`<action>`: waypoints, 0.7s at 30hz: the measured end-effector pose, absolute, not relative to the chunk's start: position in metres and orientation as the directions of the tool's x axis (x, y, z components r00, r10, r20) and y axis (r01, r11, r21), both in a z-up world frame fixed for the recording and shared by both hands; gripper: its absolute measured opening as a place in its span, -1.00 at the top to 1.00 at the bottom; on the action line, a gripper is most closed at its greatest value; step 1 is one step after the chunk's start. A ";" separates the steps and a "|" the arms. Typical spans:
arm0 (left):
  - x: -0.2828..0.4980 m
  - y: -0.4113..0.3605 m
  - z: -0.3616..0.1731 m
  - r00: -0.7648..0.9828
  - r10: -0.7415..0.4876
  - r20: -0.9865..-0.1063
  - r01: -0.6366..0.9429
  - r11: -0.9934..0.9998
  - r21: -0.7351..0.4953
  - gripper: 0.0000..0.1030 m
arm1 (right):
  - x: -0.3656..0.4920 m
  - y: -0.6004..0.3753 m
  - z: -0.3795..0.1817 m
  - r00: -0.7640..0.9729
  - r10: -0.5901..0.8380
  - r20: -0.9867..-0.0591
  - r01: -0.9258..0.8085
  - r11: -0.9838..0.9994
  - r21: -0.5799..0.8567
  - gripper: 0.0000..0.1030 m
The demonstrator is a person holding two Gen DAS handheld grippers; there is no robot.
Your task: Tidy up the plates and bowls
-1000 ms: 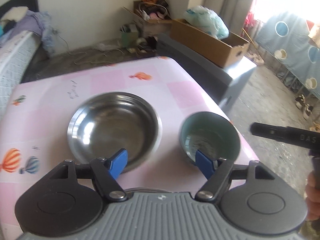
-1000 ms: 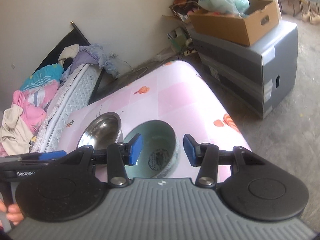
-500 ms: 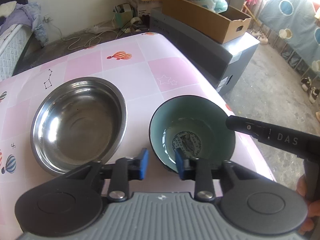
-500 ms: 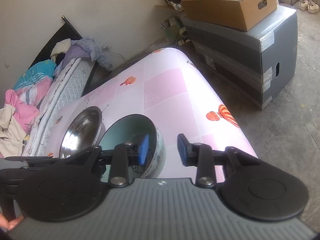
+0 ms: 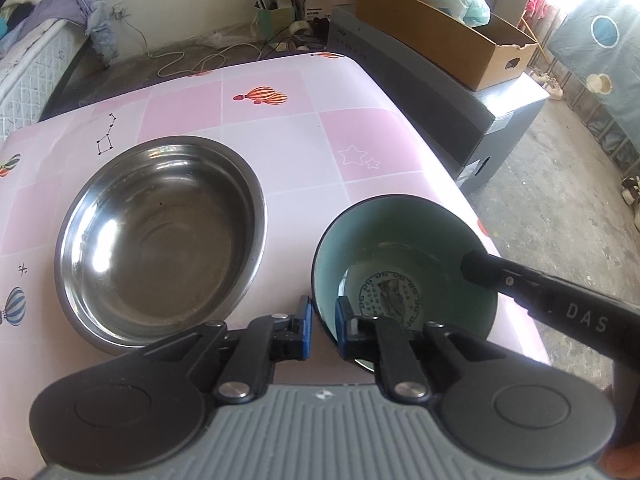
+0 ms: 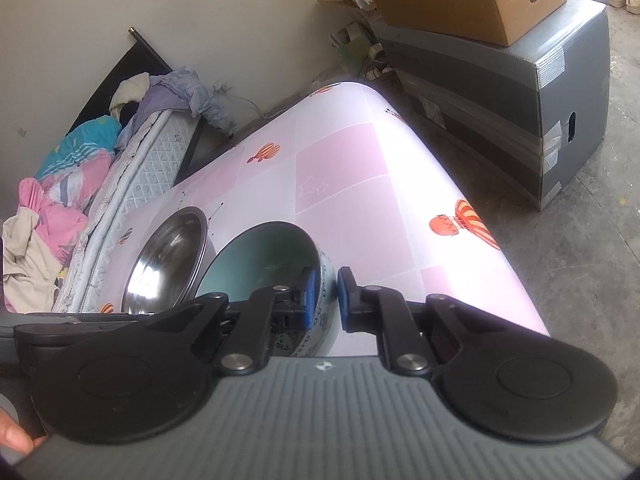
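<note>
A cluttered room with a mattress and a cardboard box (image 5: 448, 28) on a grey crate surrounds a table (image 5: 360, 140) under a pink balloon-print cloth; on it a steel bowl (image 5: 160, 236) sits just beside a teal bowl (image 5: 404, 256) that stands near the table's right edge. The left gripper (image 5: 322, 330) has just been closing and its blue pads now pinch the teal bowl's near rim, one pad inside and one outside; the right gripper (image 6: 323, 298) has likewise just been closing, and grips the same bowl's opposite wall.
</note>
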State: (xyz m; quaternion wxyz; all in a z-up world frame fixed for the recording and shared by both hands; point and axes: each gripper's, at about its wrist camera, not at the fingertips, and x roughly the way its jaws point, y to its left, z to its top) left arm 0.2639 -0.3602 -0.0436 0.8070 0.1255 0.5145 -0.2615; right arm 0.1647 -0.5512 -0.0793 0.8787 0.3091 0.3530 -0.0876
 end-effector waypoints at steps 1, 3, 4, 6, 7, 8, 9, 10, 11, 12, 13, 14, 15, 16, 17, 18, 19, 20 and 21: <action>0.264 -0.359 -0.043 0.332 -0.294 -0.897 0.552 0.831 -0.068 0.76 | 0.164 -0.551 -0.079 0.735 0.067 -0.674 0.373 0.791 0.485 0.79; 0.262 -0.357 -0.042 0.327 -0.292 -0.899 0.550 0.832 -0.071 0.76 | 0.163 -0.553 -0.080 0.733 0.076 -0.676 0.373 0.787 0.492 0.79; 0.261 -0.355 -0.042 0.325 -0.293 -0.899 0.550 0.832 -0.073 0.76 | 0.163 -0.552 -0.080 0.731 0.082 -0.677 0.370 0.786 0.494 0.79; 0.260 -0.351 -0.042 0.322 -0.296 -0.899 0.547 0.833 -0.078 0.76 | 0.162 -0.550 -0.080 0.728 0.090 -0.680 0.360 0.794 0.490 0.79; 0.260 -0.351 -0.042 0.323 -0.297 -0.899 0.549 0.832 -0.078 0.76 | 0.162 -0.548 -0.080 0.727 0.092 -0.680 0.355 0.798 0.488 0.79; 0.260 -0.351 -0.042 0.322 -0.298 -0.899 0.552 0.830 -0.078 0.76 | 0.161 -0.548 -0.080 0.727 0.095 -0.680 0.350 0.800 0.487 0.79; 0.261 -0.351 -0.043 0.320 -0.296 -0.900 0.550 0.831 -0.078 0.76 | 0.161 -0.547 -0.080 0.728 0.095 -0.679 0.349 0.802 0.485 0.79; 0.262 -0.352 -0.043 0.318 -0.292 -0.902 0.548 0.833 -0.077 0.76 | 0.161 -0.547 -0.080 0.728 0.094 -0.679 0.348 0.803 0.484 0.78; 0.262 -0.353 -0.044 0.318 -0.287 -0.904 0.546 0.834 -0.073 0.75 | 0.162 -0.547 -0.080 0.728 0.094 -0.679 0.347 0.803 0.484 0.78; 0.262 -0.354 -0.045 0.320 -0.283 -0.904 0.546 0.835 -0.068 0.75 | 0.162 -0.547 -0.080 0.727 0.095 -0.680 0.349 0.801 0.486 0.78; 0.262 -0.356 -0.046 0.324 -0.278 -0.904 0.546 0.836 -0.062 0.75 | 0.162 -0.547 -0.081 0.726 0.096 -0.680 0.351 0.799 0.488 0.78; 0.262 -0.357 -0.048 0.325 -0.276 -0.905 0.543 0.837 -0.060 0.75 | 0.162 -0.547 -0.082 0.725 0.098 -0.682 0.352 0.798 0.489 0.77; 0.263 -0.358 -0.049 0.326 -0.274 -0.905 0.541 0.839 -0.059 0.75 | 0.163 -0.546 -0.082 0.724 0.098 -0.683 0.353 0.798 0.489 0.77; 0.263 -0.358 -0.051 0.328 -0.272 -0.905 0.539 0.840 -0.058 0.76 | 0.163 -0.547 -0.083 0.723 0.097 -0.684 0.353 0.799 0.487 0.77; 0.263 -0.359 -0.052 0.329 -0.270 -0.905 0.537 0.842 -0.056 0.77 | 0.164 -0.547 -0.083 0.722 0.095 -0.685 0.354 0.801 0.484 0.77; 0.262 -0.359 -0.053 0.332 -0.268 -0.904 0.535 0.843 -0.054 0.78 | 0.165 -0.546 -0.083 0.721 0.093 -0.687 0.354 0.803 0.480 0.77; 0.262 -0.359 -0.054 0.336 -0.267 -0.903 0.533 0.845 -0.052 0.78 | 0.166 -0.546 -0.084 0.721 0.091 -0.687 0.353 0.805 0.477 0.77; 0.262 -0.359 -0.054 0.339 -0.265 -0.903 0.531 0.846 -0.048 0.78 | 0.167 -0.545 -0.084 0.720 0.087 -0.689 0.353 0.808 0.471 0.77; 0.261 -0.360 -0.053 0.340 -0.262 -0.903 0.530 0.847 -0.046 0.78 | 0.167 -0.544 -0.084 0.719 0.083 -0.690 0.354 0.810 0.467 0.77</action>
